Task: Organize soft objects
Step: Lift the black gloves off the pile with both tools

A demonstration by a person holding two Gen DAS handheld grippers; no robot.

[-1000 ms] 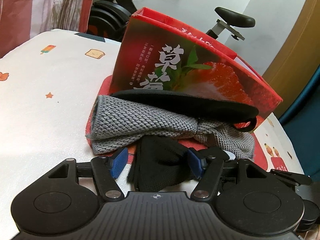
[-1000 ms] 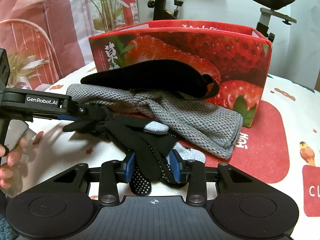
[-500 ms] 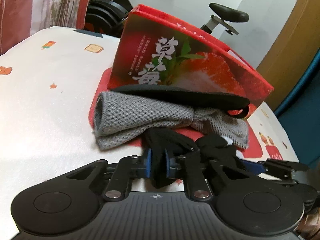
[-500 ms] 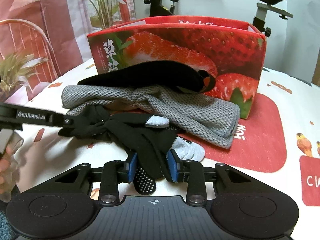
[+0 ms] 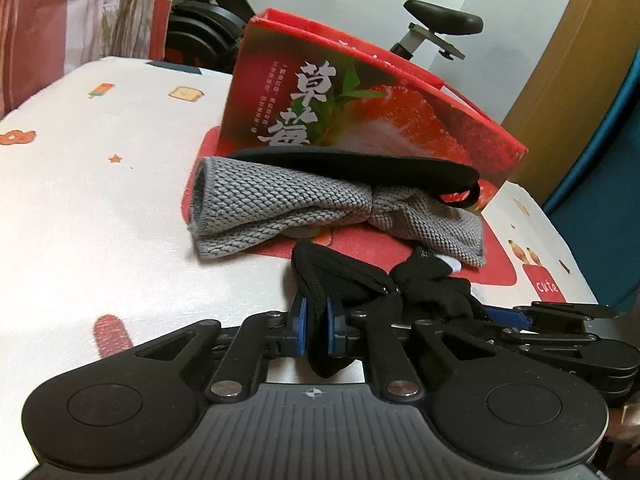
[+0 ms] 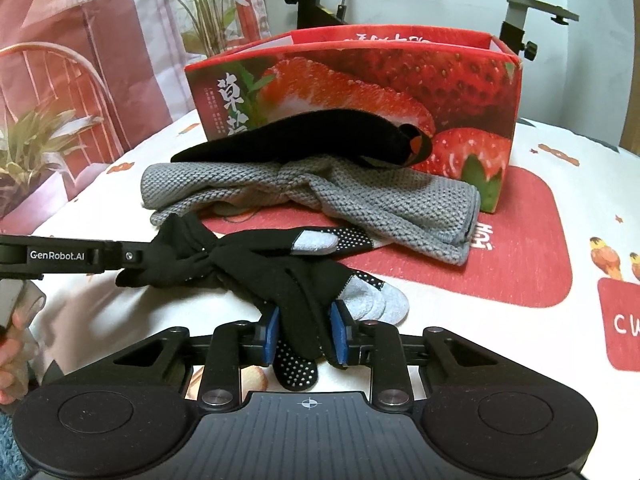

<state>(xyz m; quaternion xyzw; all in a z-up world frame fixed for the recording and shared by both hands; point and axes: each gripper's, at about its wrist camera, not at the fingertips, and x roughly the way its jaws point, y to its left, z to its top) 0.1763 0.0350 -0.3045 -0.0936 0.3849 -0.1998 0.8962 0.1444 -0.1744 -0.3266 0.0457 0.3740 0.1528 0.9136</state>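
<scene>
Black gloves with grey fingertips (image 6: 280, 268) lie bunched on the tablecloth between both grippers. My left gripper (image 5: 316, 330) is shut on the gloves' cuff (image 5: 332, 276); it also shows in the right wrist view (image 6: 132, 256). My right gripper (image 6: 305, 332) is shut on the gloves' finger end. Behind them lies a folded grey knit cloth (image 6: 360, 196) (image 5: 280, 208) with a black flat soft piece (image 6: 304, 140) (image 5: 360, 164) on top. A red strawberry box (image 6: 400, 76) (image 5: 360, 108) stands open behind these.
The table has a white patterned cloth (image 5: 100, 184) with red patches (image 6: 520, 248). An exercise bike (image 6: 520, 12) and a plant (image 6: 208, 4) stand beyond the table. A hand (image 6: 12, 344) holds the left gripper at the left edge.
My left gripper went from open around the gloves' cuff to shut on it. The gloves are now stretched a little between both grippers. The right gripper kept its hold.
</scene>
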